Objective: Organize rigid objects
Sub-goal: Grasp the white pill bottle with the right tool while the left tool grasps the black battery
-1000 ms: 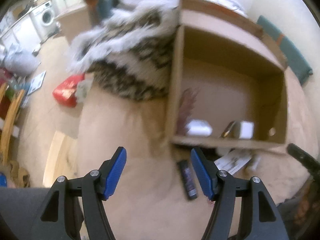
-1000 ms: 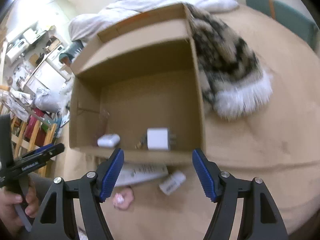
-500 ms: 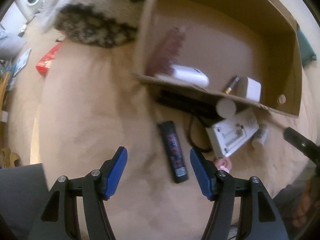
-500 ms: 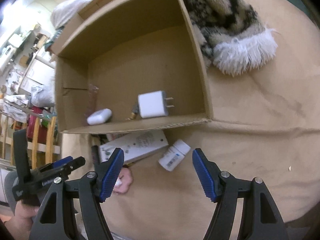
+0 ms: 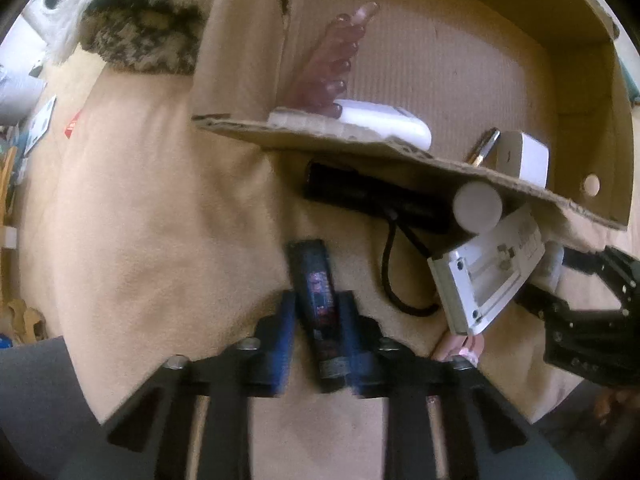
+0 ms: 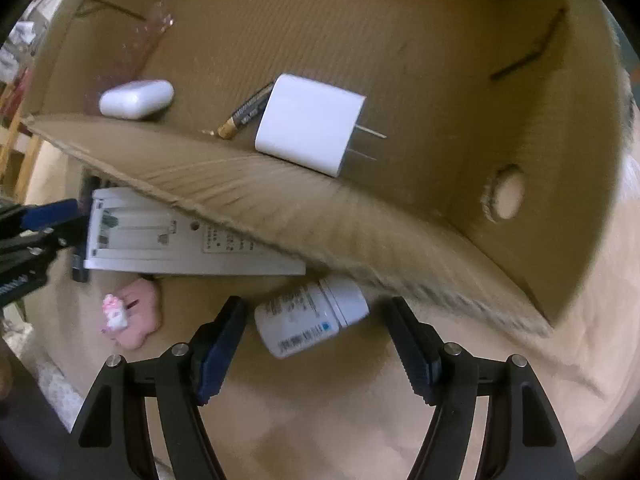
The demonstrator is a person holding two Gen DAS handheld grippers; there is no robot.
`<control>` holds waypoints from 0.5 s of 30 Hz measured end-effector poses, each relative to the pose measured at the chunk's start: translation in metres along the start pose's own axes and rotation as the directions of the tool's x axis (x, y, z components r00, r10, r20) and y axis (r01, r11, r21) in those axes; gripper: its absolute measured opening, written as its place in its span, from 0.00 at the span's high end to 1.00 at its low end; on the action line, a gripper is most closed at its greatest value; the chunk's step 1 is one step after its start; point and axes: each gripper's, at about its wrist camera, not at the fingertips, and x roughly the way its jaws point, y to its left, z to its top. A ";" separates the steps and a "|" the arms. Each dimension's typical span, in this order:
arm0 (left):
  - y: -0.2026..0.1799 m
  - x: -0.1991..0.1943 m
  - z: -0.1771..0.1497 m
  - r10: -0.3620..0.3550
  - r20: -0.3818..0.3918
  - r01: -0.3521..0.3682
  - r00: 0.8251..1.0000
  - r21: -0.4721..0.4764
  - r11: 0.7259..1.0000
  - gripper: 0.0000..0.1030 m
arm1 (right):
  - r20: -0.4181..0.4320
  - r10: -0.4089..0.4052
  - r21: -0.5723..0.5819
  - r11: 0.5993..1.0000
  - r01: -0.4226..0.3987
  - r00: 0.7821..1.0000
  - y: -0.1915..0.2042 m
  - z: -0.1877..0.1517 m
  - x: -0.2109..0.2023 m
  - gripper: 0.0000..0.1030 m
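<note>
My left gripper (image 5: 316, 308) is shut on a black bar-shaped device (image 5: 314, 284) lying on the beige bed cover. My right gripper (image 6: 316, 320) is open, its jaws on either side of a white pill bottle (image 6: 308, 314) lying by the front flap of the cardboard box (image 6: 400, 40). The box holds a white charger plug (image 6: 308, 124), a battery (image 6: 244, 114), a white case (image 6: 136, 98) and a pink ridged item (image 5: 328, 68).
A white flat device (image 6: 180, 240) and a black cabled unit (image 5: 372, 194) lie under the box's flap. A pink charm (image 6: 132, 316) lies on the cover. A furry black-and-white blanket (image 5: 140, 40) lies left of the box.
Both grippers moved down and forward. The left jaws closed on the black bar device. The right jaws came down around the pill bottle, still open.
</note>
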 end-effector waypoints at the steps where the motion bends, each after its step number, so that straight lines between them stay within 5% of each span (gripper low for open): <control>1: 0.000 -0.001 0.000 -0.004 -0.001 0.004 1.000 -0.001 1.000 0.83 | 0.005 -0.011 -0.012 1.000 0.011 1.000 0.003 0.001 0.001 0.26; 6: 0.009 -0.001 0.002 -0.012 -0.011 0.012 1.000 -0.013 1.000 0.84 | 0.042 -0.032 -0.050 0.998 0.034 0.999 0.016 0.002 -0.005 0.47; 15: 0.014 -0.005 0.008 0.004 0.001 -0.004 1.000 -0.016 1.000 0.84 | 0.046 -0.028 -0.029 0.999 0.029 0.999 0.012 -0.005 -0.008 0.47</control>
